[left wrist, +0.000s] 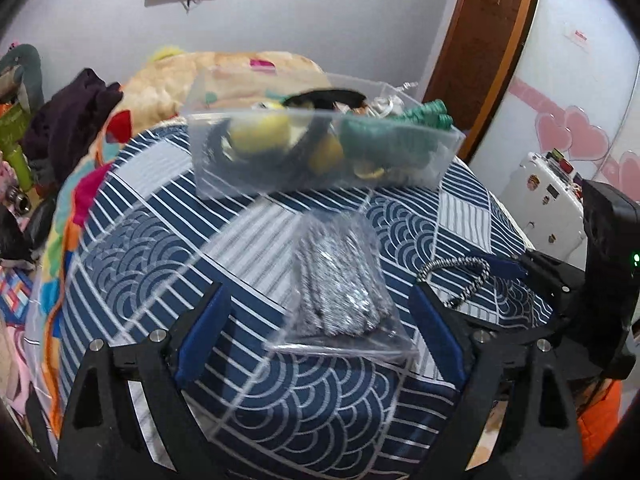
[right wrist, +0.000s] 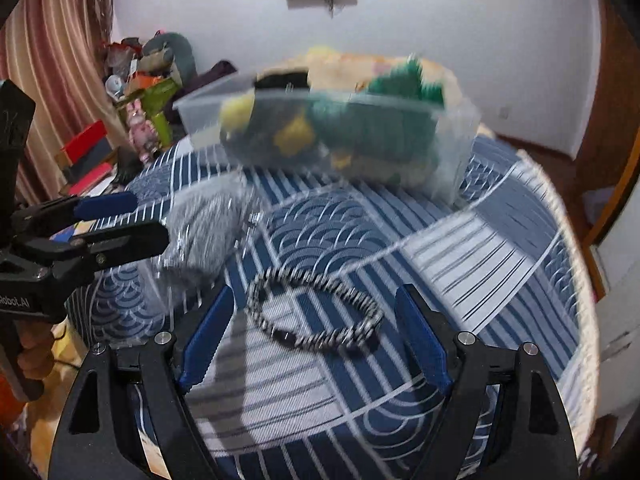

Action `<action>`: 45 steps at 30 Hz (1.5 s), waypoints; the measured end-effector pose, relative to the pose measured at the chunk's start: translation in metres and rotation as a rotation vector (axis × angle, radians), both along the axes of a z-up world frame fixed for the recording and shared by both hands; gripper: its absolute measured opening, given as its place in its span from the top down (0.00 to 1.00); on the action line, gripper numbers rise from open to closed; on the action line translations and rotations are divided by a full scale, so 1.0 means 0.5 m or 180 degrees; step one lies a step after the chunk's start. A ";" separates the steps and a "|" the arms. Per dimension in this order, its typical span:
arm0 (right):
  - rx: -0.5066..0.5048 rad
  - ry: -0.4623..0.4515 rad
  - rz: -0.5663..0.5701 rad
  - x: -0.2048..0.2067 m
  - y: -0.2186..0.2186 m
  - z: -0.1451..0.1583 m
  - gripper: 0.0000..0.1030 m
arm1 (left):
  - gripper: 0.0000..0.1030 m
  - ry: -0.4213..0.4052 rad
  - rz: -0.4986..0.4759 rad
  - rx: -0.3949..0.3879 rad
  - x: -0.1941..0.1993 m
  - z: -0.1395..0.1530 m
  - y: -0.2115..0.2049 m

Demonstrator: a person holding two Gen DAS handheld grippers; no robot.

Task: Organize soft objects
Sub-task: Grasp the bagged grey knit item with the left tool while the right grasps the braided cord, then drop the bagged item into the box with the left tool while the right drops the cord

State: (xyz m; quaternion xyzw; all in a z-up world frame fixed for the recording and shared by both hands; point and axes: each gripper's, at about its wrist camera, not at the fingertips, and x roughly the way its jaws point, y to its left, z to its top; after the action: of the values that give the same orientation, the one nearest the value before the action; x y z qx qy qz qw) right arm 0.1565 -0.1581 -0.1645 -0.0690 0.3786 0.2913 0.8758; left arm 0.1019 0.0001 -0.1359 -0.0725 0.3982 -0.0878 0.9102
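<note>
Left wrist view gives me my left claw with its blue pads spread wide apart, holding nothing; between them lies a clear bag of black-and-white cords flat on the blue patterned table. Beyond it, at the far side of the table, I see a clear plastic bin with a green soft toy and a yellow soft toy inside. To the right, a loose black-and-white cord loop rests on the cloth, near my right claw's tips. From the right wrist view, my right claw is also spread wide and empty, its pads on either side of that cord loop. The view is blurred.
</note>
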 end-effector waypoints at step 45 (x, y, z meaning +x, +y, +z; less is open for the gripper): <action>0.0459 -0.1035 -0.0282 0.064 0.003 0.204 0.89 | 0.65 -0.0933 0.0290 0.0092 0.095 0.184 0.059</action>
State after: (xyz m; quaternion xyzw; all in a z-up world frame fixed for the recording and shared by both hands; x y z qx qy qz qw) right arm 0.1884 -0.1567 -0.0625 -0.0354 0.2128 0.2639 0.9401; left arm 0.1492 0.0295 -0.0441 -0.0638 0.2586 -0.0504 0.9626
